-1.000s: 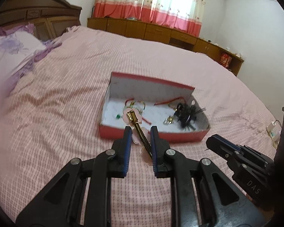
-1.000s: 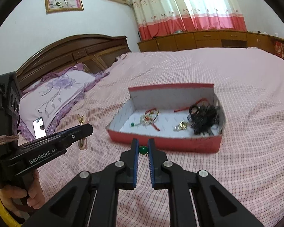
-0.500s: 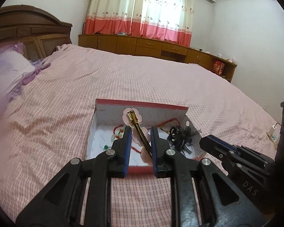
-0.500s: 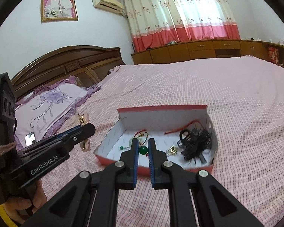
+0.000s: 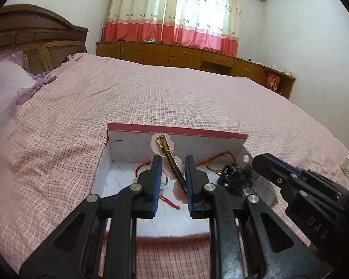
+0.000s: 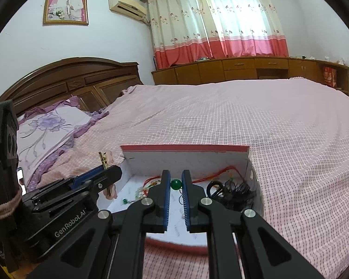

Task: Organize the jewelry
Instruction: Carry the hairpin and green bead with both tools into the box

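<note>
Jaws clenched on a gold hair clip [image 5: 168, 160] and green bead [image 6: 176, 184] have advanced over the red box [image 5: 174, 132], ready for dropping.

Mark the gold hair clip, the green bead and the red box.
gold hair clip [image 5: 168, 160], left wrist view, on its toothed gold bar.
green bead [image 6: 176, 184], right wrist view, on the bead's face.
red box [image 6: 186, 148], right wrist view, on its back wall's red rim.

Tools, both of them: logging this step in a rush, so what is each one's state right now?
Left tool: shut on the gold toothed hair clip with pale pink flowers.
Right tool: shut on the small round green bead.
</note>
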